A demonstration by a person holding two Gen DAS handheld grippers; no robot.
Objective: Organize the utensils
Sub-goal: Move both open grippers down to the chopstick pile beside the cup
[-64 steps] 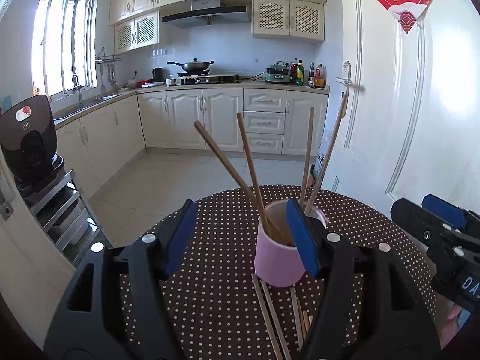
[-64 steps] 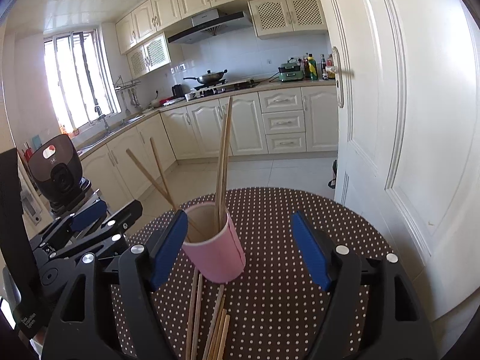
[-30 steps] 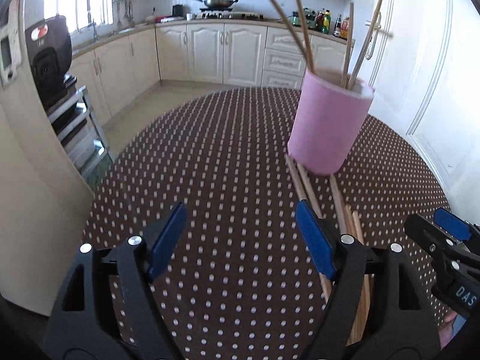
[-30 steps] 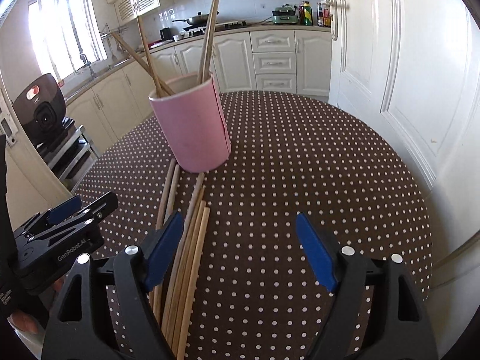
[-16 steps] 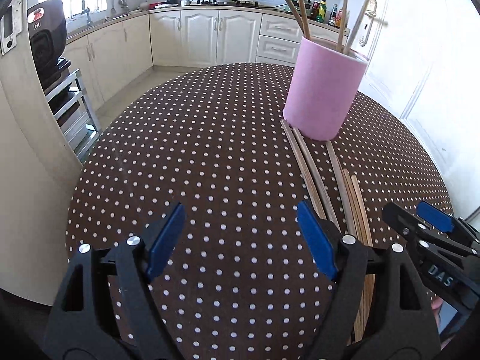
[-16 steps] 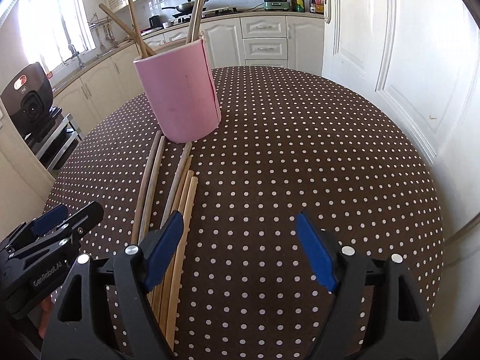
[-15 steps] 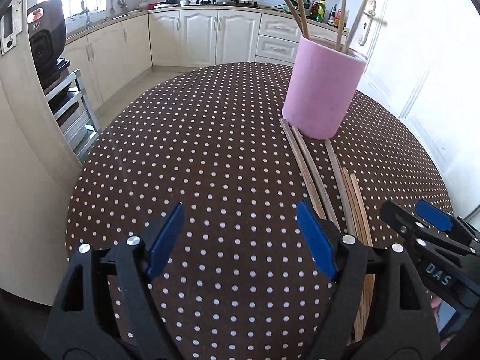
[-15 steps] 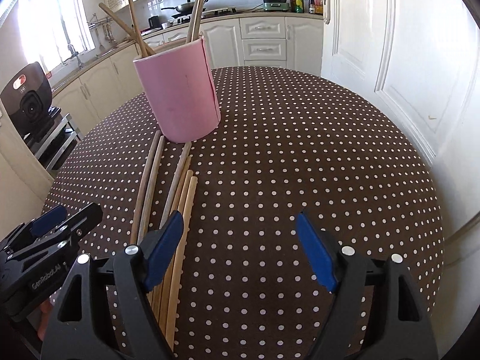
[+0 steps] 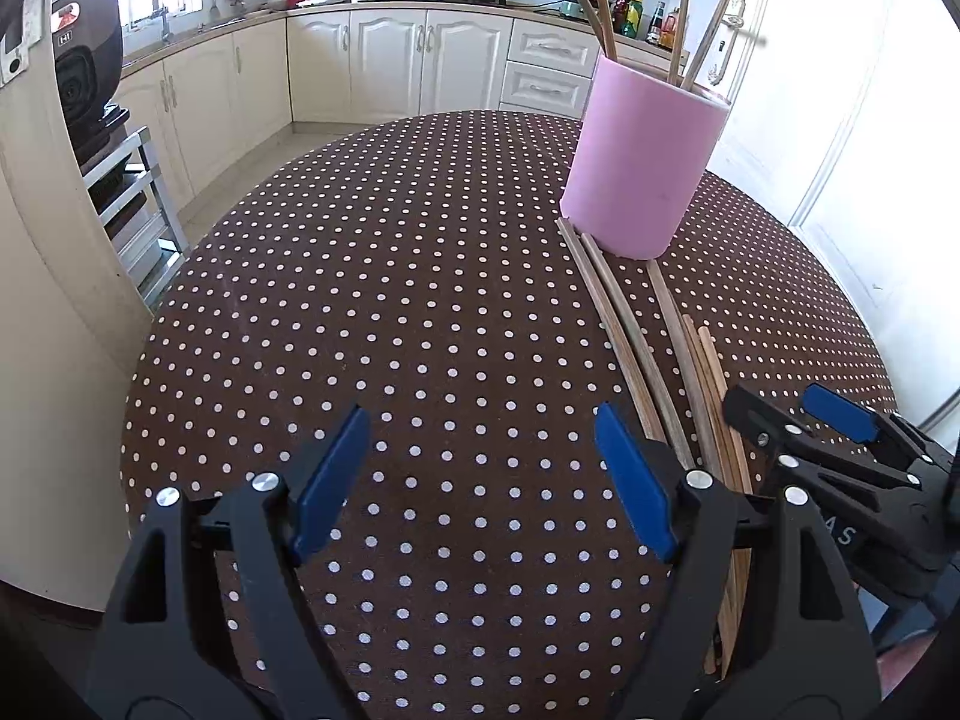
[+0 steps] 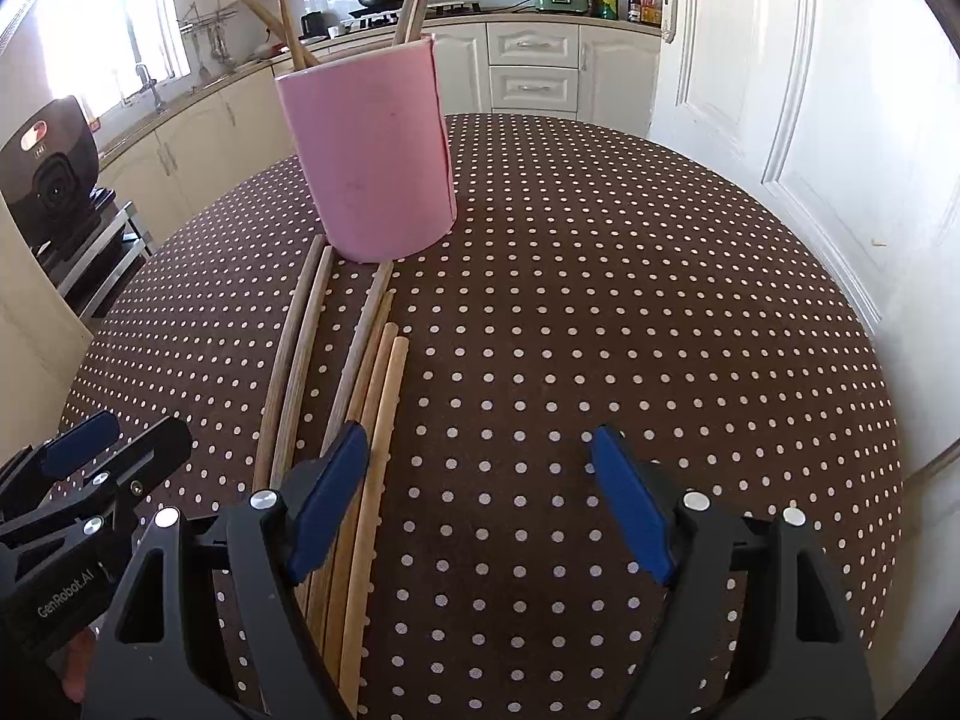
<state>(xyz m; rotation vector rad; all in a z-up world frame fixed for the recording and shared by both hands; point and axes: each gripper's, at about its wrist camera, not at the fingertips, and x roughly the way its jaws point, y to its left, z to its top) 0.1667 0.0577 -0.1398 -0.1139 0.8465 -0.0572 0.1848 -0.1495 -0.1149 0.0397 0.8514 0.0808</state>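
A pink cup (image 9: 645, 165) (image 10: 375, 156) stands on the round brown polka-dot table (image 9: 390, 300) (image 10: 630, 300) with several wooden chopsticks leaning in it. Several more chopsticks (image 9: 654, 360) (image 10: 354, 396) lie flat in a row on the cloth, running from the cup's foot toward me. My left gripper (image 9: 483, 474) hovers open over bare cloth left of that row, its right finger beside the sticks. My right gripper (image 10: 477, 489) is open too, its left finger above the row's near part. Nothing sits between either pair of fingers. Each gripper shows in the other's view (image 9: 840, 456) (image 10: 90, 468).
A white door (image 10: 810, 90) and wall stand close to the table's right edge. A tall pale appliance and a metal rack with a black cooker (image 9: 84, 90) are at the left. Kitchen cabinets (image 9: 420, 66) line the far wall.
Both grippers have tipped downward and drawn back from the cup. It now stands farther off and higher in each view, and more of the flat chopsticks shows. Both stay open.
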